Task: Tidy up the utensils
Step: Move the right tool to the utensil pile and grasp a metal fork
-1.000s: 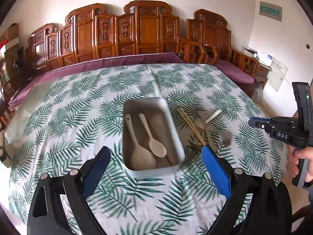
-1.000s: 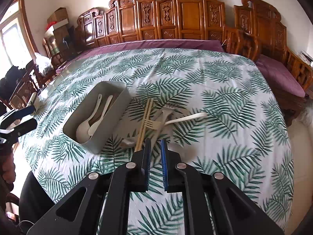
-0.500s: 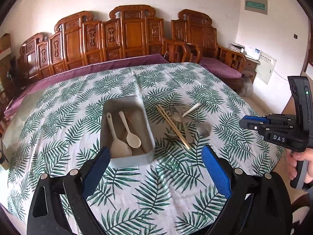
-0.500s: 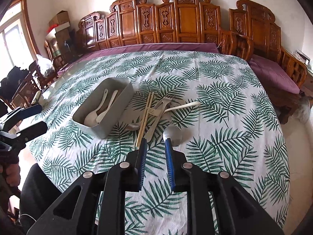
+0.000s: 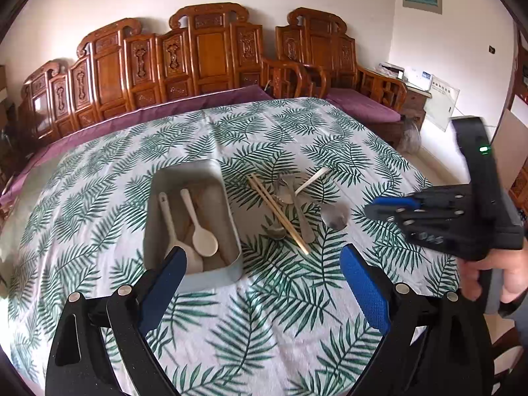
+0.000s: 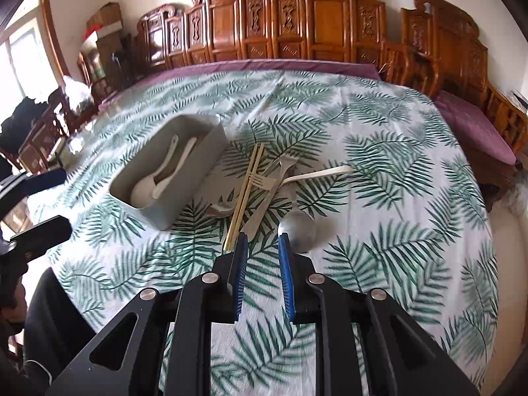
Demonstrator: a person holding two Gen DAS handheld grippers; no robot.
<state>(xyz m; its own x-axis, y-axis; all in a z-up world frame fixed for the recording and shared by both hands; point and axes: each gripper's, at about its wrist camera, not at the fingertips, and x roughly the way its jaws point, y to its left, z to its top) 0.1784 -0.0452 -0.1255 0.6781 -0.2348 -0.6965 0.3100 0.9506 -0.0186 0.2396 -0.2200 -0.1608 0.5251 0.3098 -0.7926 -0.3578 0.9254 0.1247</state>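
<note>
A grey bin (image 5: 231, 217) (image 6: 201, 168) on the leaf-print table holds two cream spoons (image 5: 198, 231) (image 6: 161, 175). To its right lies a pile: wooden chopsticks (image 5: 280, 214) (image 6: 246, 191), metal forks (image 6: 280, 171), a metal ladle (image 6: 297, 227), a small metal spoon (image 6: 219, 209) and a cream utensil (image 6: 316, 173). My left gripper (image 5: 260, 280) is wide open and empty, above the table in front of the bin. My right gripper (image 6: 262, 257) is partly open and empty, just in front of the pile; it also shows in the left wrist view (image 5: 389, 206).
The round table (image 6: 412, 198) carries a leaf-print cloth. Carved wooden benches with purple cushions (image 5: 204, 62) line the far side. Cluttered furniture (image 6: 49, 115) stands to the left, a small cabinet (image 5: 415, 95) to the right.
Both grippers have pulled back and risen from the table, so bin and pile look smaller. The right gripper's jaws have opened from nearly shut to a modest gap.
</note>
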